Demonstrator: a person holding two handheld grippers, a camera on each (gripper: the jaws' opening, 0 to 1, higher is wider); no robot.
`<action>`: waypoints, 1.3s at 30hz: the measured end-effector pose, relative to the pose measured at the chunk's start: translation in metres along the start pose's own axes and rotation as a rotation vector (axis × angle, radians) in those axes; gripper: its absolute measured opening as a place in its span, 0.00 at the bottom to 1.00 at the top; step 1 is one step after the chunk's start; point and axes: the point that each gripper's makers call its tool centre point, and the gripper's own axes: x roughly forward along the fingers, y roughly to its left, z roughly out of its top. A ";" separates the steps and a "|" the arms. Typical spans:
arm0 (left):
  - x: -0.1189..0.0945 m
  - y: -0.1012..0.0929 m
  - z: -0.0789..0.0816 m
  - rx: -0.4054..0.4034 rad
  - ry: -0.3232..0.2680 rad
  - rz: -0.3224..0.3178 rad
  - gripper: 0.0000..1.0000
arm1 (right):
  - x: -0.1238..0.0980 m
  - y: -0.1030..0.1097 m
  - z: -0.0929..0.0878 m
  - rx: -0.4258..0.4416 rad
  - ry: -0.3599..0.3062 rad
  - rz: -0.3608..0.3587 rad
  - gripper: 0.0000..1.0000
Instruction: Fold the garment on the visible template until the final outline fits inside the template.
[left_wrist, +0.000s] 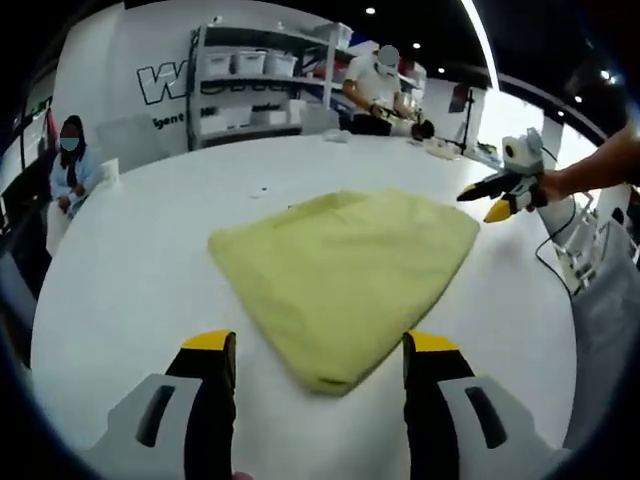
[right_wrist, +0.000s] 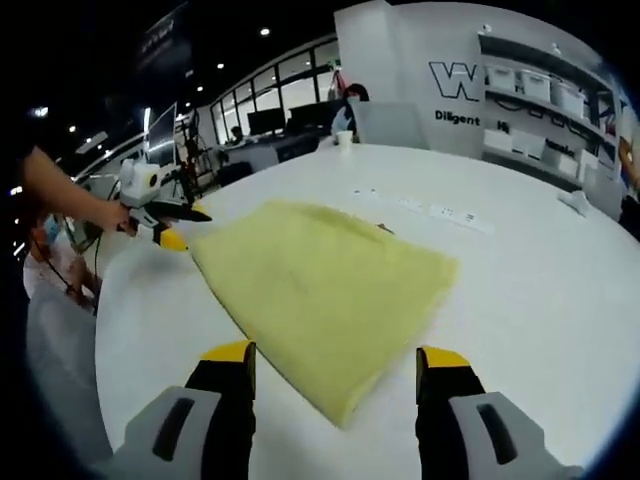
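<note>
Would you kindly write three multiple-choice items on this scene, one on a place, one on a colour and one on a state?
1. Where does the cloth lie?
A. on the white table
B. on a shelf
C. on the floor

2. What colour is the cloth?
A. red
B. yellow-green
C. dark blue

3. How is the left gripper?
A. shut on the cloth
B. open, holding nothing
C. shut on a cup

Answers:
1. A, the tabletop shows all round it.
2. B, pale yellow-green in both views.
3. B, its fingers stand apart either side of the cloth's near corner.

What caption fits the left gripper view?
Open left gripper faces folded yellow garment on white table; right gripper at far corner.
</note>
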 end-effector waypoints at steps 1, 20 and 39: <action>0.000 0.001 -0.002 -0.005 0.005 -0.001 0.63 | 0.000 0.000 -0.001 0.000 0.004 0.000 0.62; -0.001 -0.001 -0.018 -0.093 0.033 -0.024 0.44 | -0.004 0.000 -0.031 0.033 0.054 -0.012 0.44; -0.005 -0.014 -0.023 -0.029 0.057 -0.079 0.03 | -0.007 -0.003 -0.034 0.025 0.071 -0.020 0.00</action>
